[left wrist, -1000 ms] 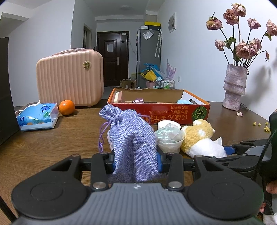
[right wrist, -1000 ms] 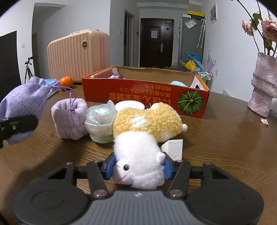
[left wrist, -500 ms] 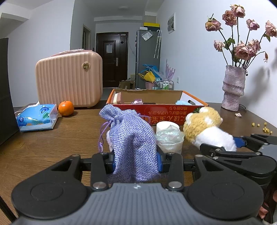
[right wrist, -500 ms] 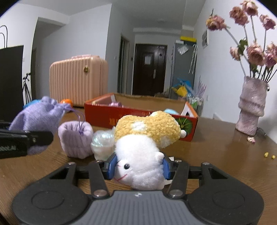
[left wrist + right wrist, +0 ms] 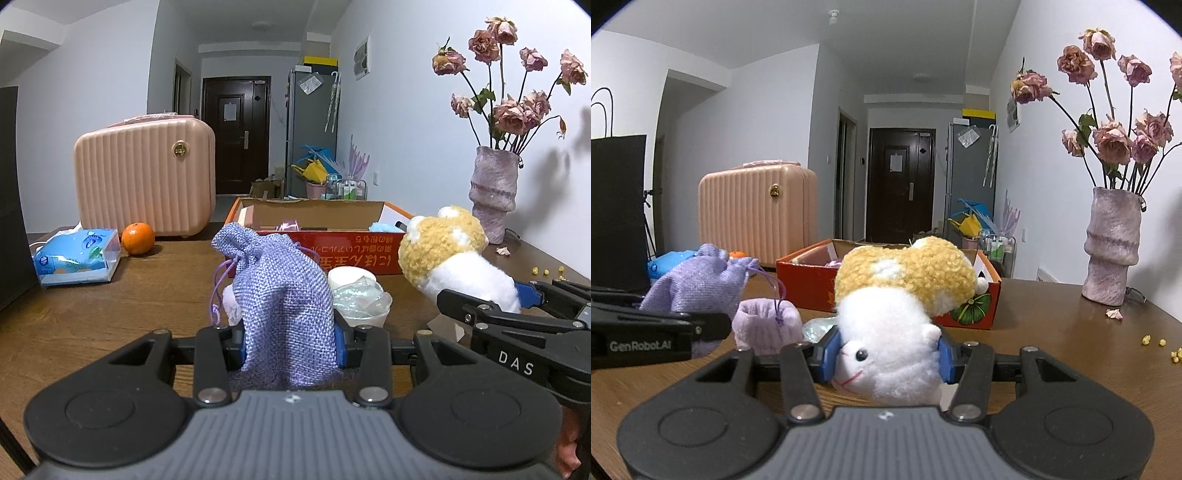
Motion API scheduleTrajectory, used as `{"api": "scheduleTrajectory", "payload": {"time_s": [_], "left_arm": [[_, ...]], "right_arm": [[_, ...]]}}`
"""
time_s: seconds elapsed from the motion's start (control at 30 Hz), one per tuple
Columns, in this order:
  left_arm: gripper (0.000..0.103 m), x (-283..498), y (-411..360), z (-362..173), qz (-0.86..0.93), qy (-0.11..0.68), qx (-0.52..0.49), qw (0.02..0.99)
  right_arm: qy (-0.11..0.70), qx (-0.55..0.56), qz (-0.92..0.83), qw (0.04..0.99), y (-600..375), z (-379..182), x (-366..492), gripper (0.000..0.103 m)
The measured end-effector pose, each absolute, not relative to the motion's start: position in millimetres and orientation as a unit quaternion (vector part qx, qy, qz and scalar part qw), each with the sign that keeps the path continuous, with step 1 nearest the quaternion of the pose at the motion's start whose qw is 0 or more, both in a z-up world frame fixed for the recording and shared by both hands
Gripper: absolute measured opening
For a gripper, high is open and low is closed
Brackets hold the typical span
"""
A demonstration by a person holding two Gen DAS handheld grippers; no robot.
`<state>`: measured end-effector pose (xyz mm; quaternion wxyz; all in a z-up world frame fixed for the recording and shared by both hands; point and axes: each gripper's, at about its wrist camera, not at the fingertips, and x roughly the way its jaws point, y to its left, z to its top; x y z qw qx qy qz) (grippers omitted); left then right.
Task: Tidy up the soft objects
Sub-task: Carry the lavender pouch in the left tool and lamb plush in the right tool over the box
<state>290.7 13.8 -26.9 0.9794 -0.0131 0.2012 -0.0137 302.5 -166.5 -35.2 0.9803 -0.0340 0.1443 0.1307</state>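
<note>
Left gripper (image 5: 290,345) pinches the lower part of a purple woven drawstring pouch (image 5: 280,291), blue pads pressed into both sides, pouch upright with its gathered neck tilted left. Right gripper (image 5: 886,356) clamps a plush toy (image 5: 901,306) by its white head end, the yellow curly body sticking up and away; toy is lifted off the wooden table (image 5: 1052,332). In the left view the same toy (image 5: 448,260) sits in the right gripper's jaws just right of the pouch.

Just past the pouch: a small lilac knitted cup-shaped thing (image 5: 766,323) with the pouch cord hanging over it, and a crumpled clear plastic cup (image 5: 360,301) with a white round lid-like item (image 5: 349,277) behind. These stand between the grippers and the open red cardboard box (image 5: 351,254), which already holds some small items.

Further left: tissue pack (image 5: 77,256), orange (image 5: 137,238), pink ribbed suitcase (image 5: 146,181). Far right: vase of dried roses (image 5: 493,192), fallen petal (image 5: 1114,314) and yellow crumbs (image 5: 1160,345) on the table.
</note>
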Motion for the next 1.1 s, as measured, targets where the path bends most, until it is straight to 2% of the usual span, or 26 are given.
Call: {"api": "scheduleTrajectory", "payload": {"time_s": [1.1], "left_arm": [[0.04,328,6,-12,-0.017,0.192,-0.035,0.981]], "right_arm": [[0.111,-0.006,0.108,0.988,-166,-30,319,0.05]]}}
